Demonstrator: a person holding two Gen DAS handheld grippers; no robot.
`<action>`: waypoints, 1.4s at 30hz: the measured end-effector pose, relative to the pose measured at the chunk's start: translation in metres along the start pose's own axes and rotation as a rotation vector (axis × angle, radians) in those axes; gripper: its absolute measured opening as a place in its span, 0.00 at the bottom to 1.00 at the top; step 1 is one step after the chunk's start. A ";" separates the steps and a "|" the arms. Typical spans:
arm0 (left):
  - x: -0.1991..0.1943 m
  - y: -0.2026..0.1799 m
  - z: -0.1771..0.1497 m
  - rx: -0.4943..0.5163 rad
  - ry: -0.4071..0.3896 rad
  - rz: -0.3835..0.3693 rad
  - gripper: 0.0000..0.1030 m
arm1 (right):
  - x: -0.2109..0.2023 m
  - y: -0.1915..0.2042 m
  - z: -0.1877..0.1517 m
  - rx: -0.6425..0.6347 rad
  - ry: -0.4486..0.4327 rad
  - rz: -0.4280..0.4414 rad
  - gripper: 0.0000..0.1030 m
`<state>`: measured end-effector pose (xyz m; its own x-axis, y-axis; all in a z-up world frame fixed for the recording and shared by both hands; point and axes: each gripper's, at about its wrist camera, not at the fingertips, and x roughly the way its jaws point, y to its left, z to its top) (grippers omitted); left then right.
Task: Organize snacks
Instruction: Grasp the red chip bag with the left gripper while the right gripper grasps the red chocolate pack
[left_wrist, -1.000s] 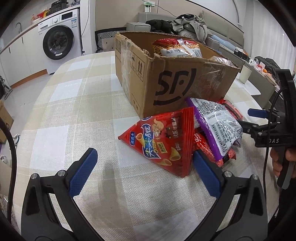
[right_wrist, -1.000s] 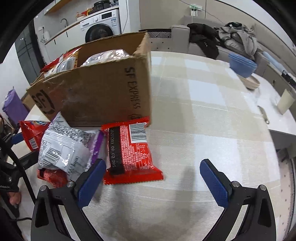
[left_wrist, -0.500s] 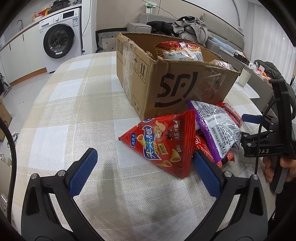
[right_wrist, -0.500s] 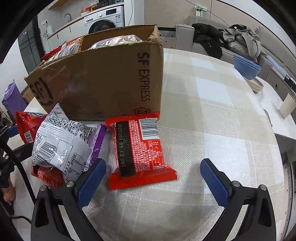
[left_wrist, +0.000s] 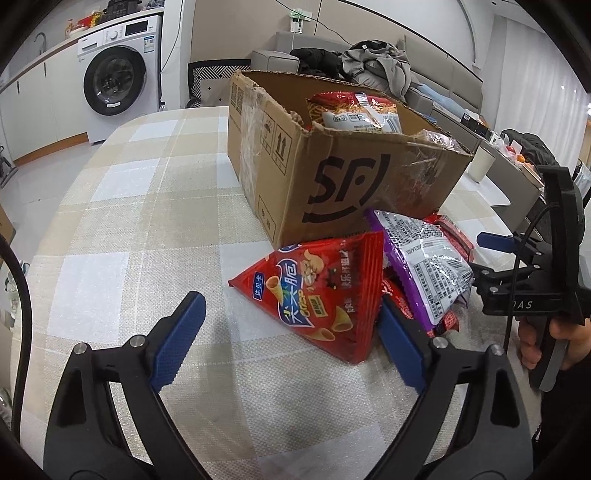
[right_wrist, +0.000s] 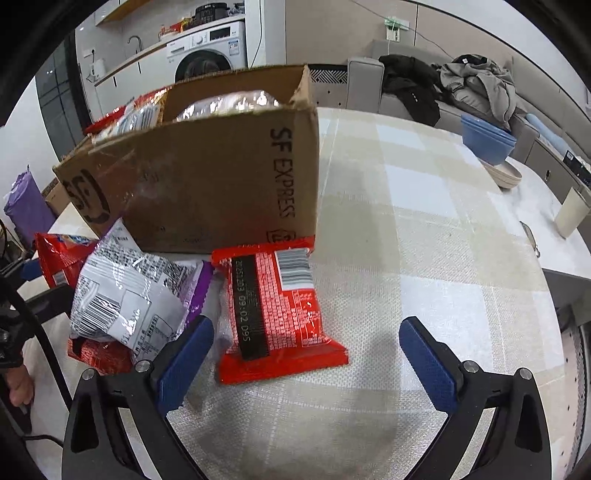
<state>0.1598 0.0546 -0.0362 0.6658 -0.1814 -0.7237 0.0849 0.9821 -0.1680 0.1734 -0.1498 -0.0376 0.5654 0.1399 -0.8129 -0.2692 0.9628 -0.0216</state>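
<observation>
- The red cone-snack bag (left_wrist: 321, 295) lies on the bench (left_wrist: 122, 229) between the left gripper's (left_wrist: 291, 339) jaws, nearer the right-hand one; these have just been closing, not yet pressing it.
- The flat red pack (right_wrist: 277, 314) lies between the right gripper's (right_wrist: 306, 354) released jaws, by the left one.
- A purple bag (right_wrist: 125, 295) overlaps both piles.
- The box (left_wrist: 332, 177) stands beyond, snacks inside.
</observation>
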 end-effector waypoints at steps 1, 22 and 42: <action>0.000 0.000 0.000 -0.004 0.000 -0.002 0.88 | -0.001 -0.001 0.000 0.001 -0.003 0.005 1.00; 0.004 -0.001 0.000 -0.023 0.005 -0.020 0.84 | -0.019 0.003 -0.004 -0.013 -0.030 0.078 0.42; 0.019 -0.008 0.007 0.029 0.033 -0.025 0.37 | -0.054 -0.006 -0.005 0.012 -0.077 0.093 0.42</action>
<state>0.1768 0.0431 -0.0444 0.6387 -0.2067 -0.7412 0.1226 0.9783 -0.1671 0.1405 -0.1647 0.0034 0.5969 0.2453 -0.7639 -0.3138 0.9476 0.0591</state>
